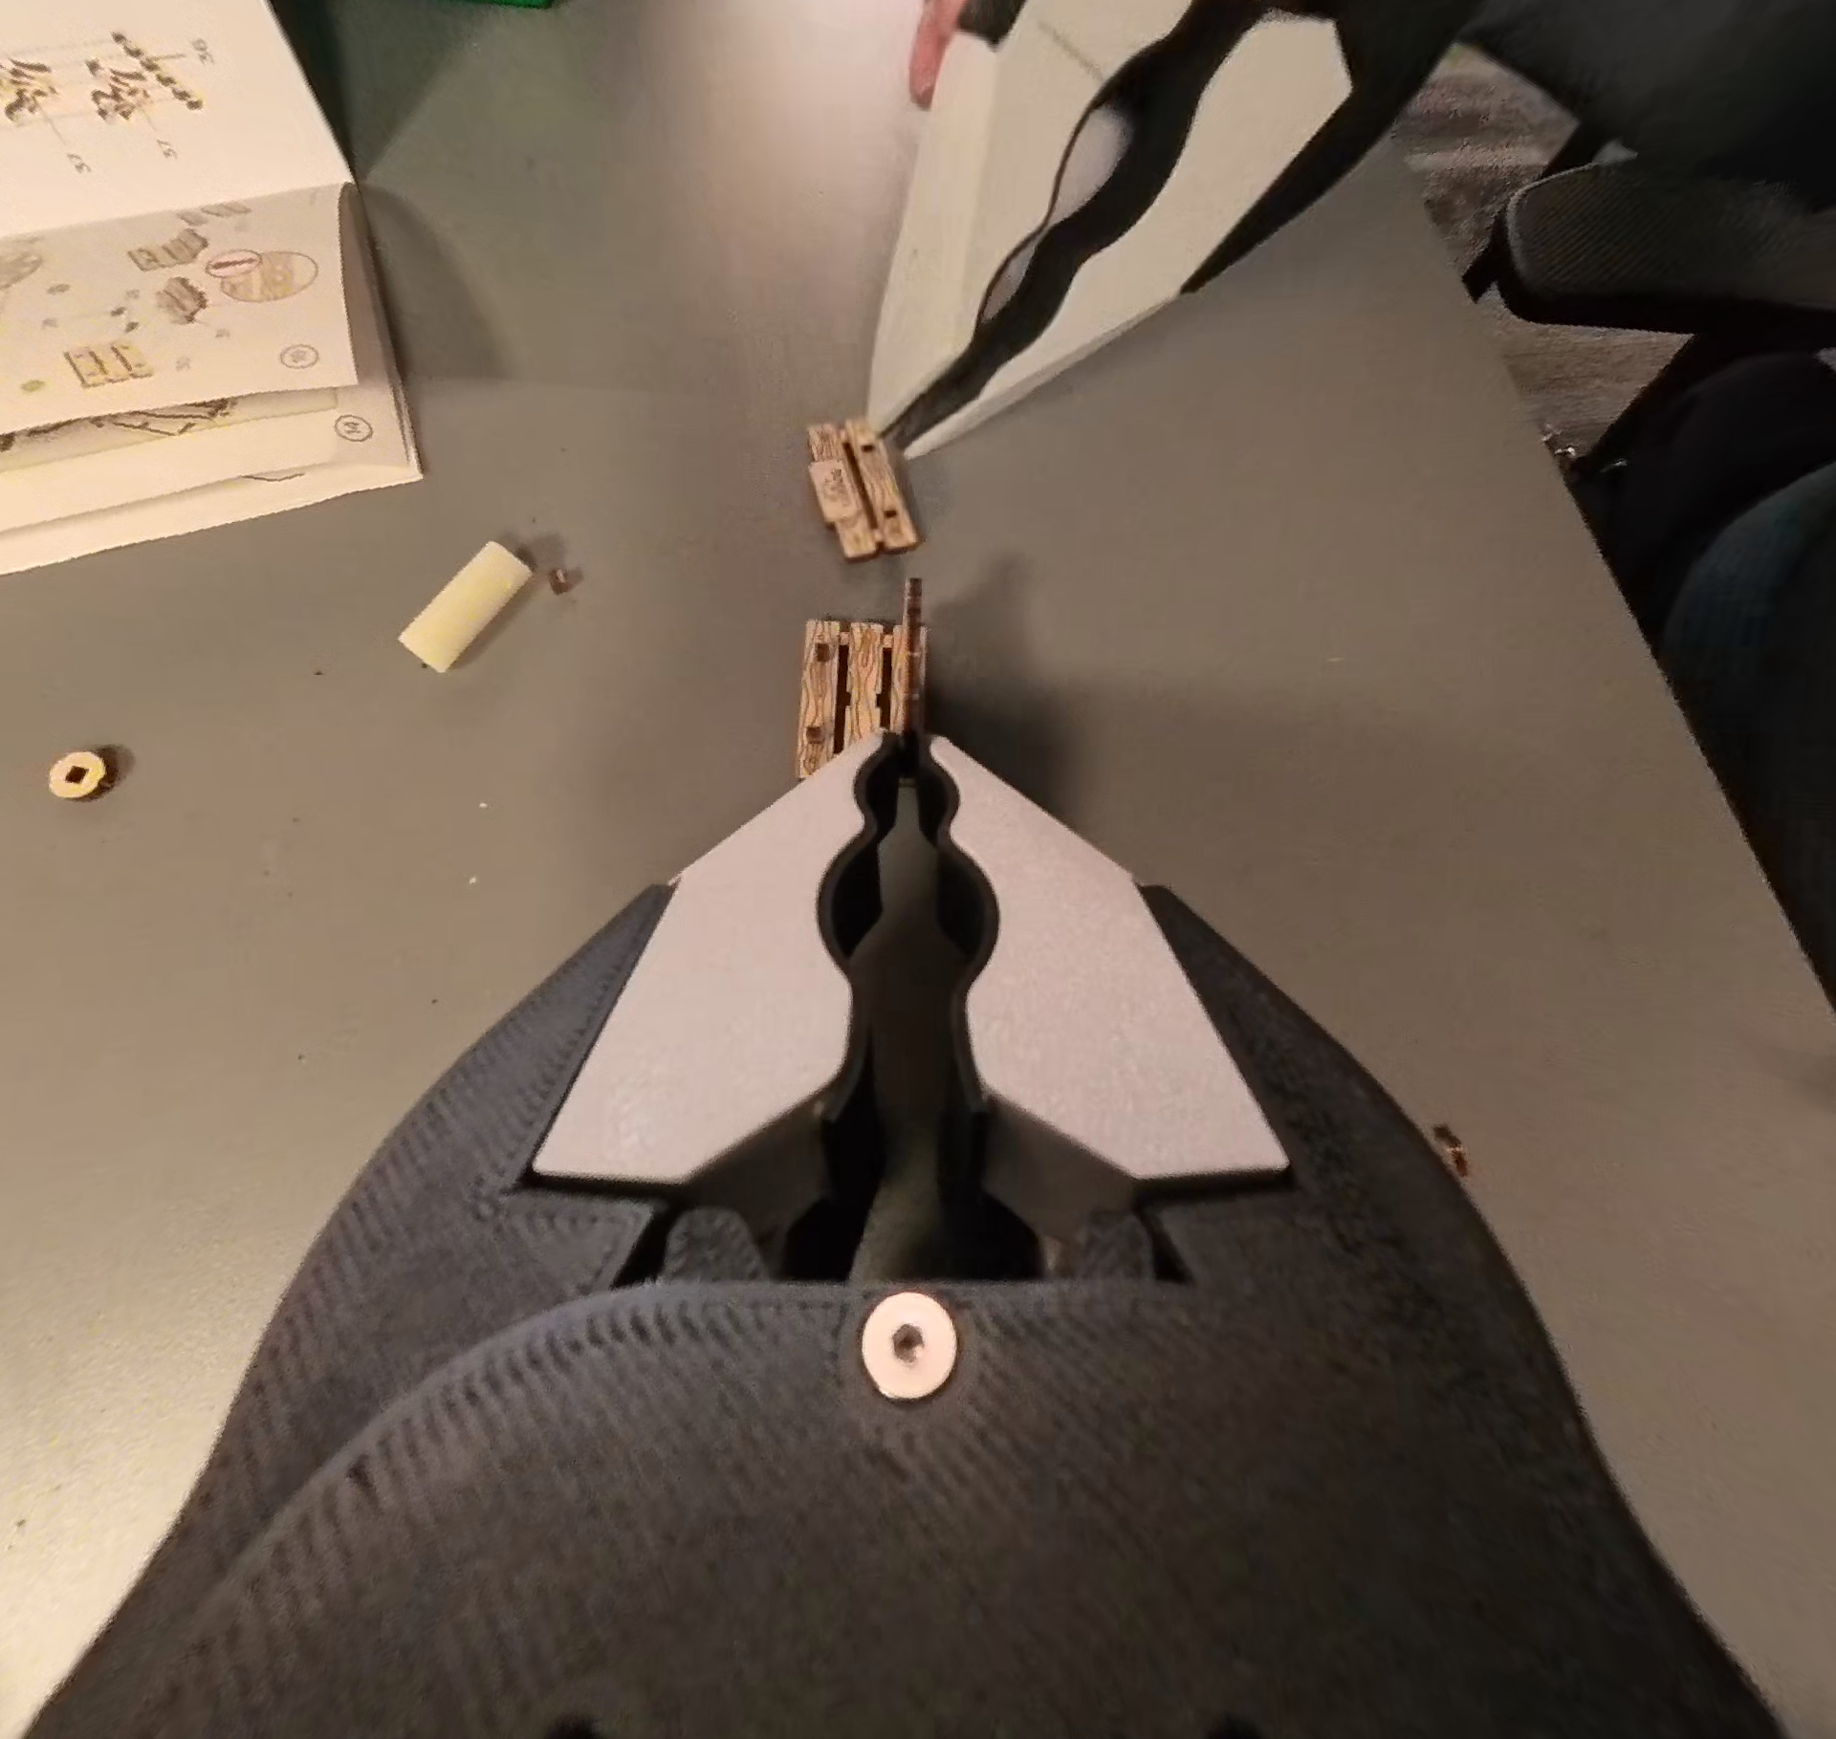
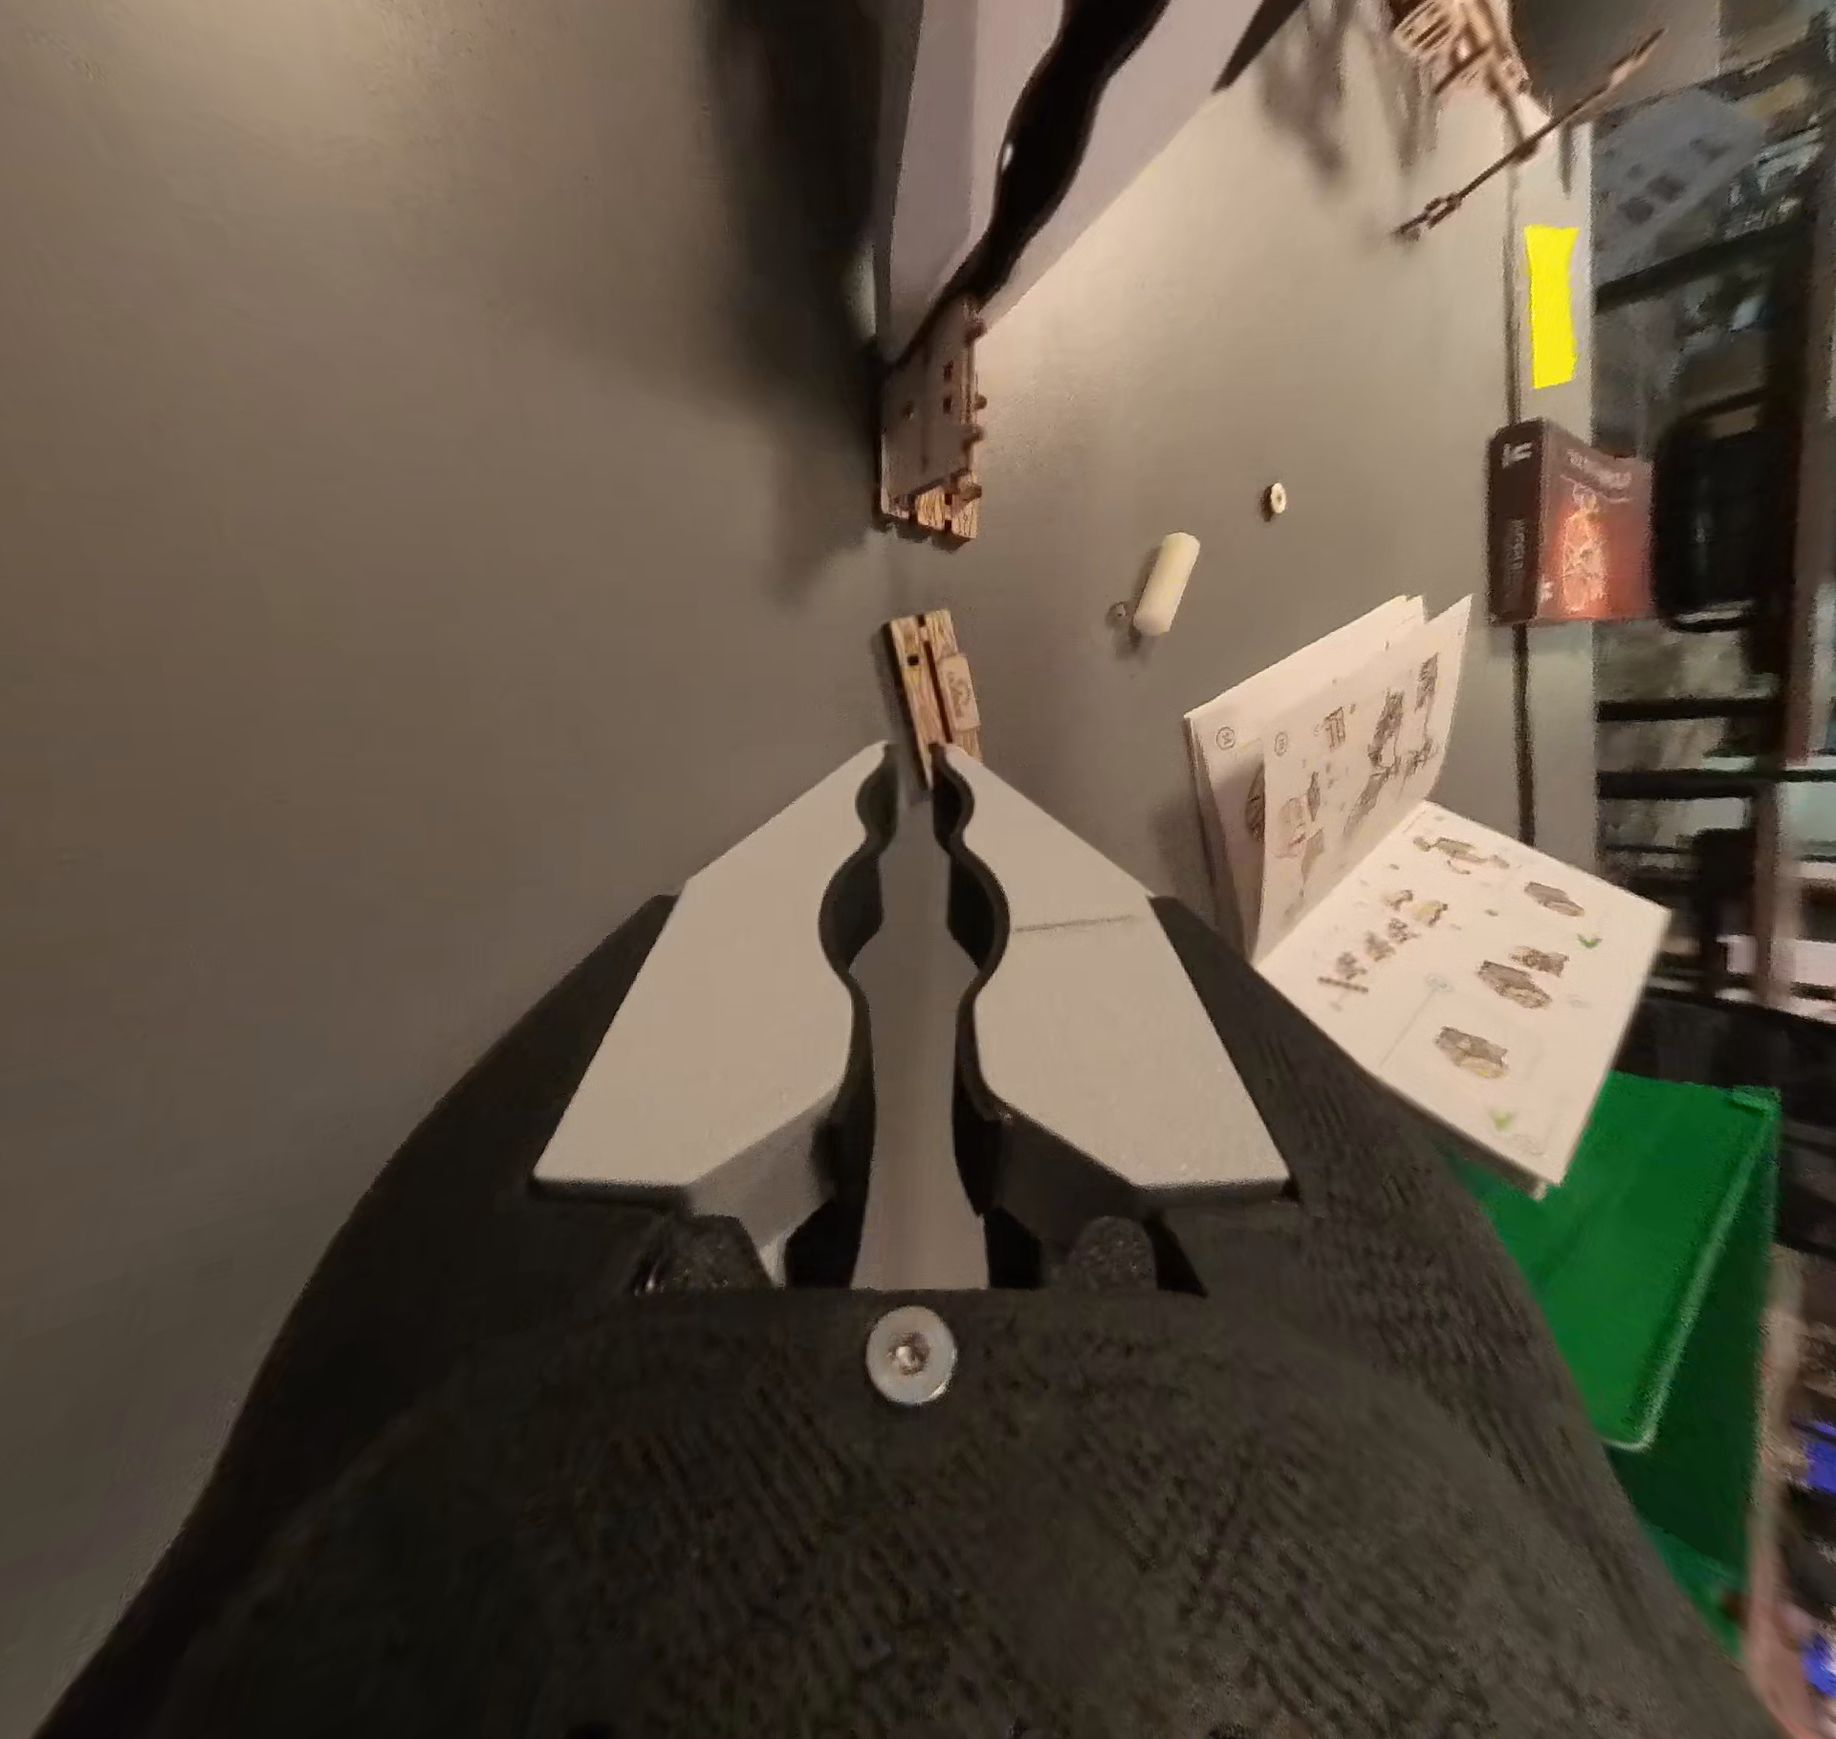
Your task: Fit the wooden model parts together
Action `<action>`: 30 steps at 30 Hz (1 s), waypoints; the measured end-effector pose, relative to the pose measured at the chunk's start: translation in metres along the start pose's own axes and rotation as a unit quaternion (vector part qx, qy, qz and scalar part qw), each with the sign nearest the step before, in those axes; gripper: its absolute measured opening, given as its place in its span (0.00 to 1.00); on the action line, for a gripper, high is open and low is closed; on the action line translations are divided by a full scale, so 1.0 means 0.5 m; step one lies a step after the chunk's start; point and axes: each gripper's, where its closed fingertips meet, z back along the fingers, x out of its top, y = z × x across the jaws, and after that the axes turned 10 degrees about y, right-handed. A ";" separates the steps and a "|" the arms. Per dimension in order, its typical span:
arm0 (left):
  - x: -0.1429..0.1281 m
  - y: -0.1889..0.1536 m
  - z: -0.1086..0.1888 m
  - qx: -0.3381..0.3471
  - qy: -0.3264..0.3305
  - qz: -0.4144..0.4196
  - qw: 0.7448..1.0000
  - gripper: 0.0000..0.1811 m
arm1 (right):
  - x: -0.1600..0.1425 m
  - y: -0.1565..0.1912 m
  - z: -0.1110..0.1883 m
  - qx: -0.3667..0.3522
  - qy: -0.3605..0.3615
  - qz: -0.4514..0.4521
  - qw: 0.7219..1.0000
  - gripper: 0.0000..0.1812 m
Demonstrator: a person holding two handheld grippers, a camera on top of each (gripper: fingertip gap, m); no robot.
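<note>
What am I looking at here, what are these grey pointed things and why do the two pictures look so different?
They are two hand-held grippers, each with its own camera looking along its fingers, so the same grey table appears from opposite sides. The left gripper is shut on one wooden model part; the right gripper is shut on another wooden part. The two parts sit apart. Also on the table: an instruction booklet, a pale cylinder, a small wooden ring and a green box.

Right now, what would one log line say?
left claw: shut on slatted wooden part | right claw: shut on second wooden part | unjoined
</note>
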 end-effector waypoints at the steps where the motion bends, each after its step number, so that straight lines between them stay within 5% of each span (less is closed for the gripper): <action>1: 0.000 0.000 0.000 -0.001 0.000 0.001 1.000 0.01 | 0.000 0.000 0.006 0.016 -0.002 -0.016 1.000 0.07; 6: 0.000 0.000 0.000 0.001 0.000 -0.001 1.000 0.01 | 0.076 -0.024 0.022 0.154 -0.104 -0.171 0.968 0.14; 11: 0.000 0.000 -0.001 0.004 0.000 -0.004 1.000 0.01 | 0.116 -0.007 -0.018 0.230 -0.100 -0.161 0.954 0.08; 20: 0.005 -0.001 0.006 -0.004 -0.013 0.001 1.000 0.04 | 0.120 -0.002 -0.026 0.247 -0.123 -0.192 0.942 0.00; 30: 0.061 0.003 0.076 -0.050 -0.161 0.028 0.985 0.03 | 0.148 -0.058 0.025 0.232 -0.258 -0.263 0.901 0.00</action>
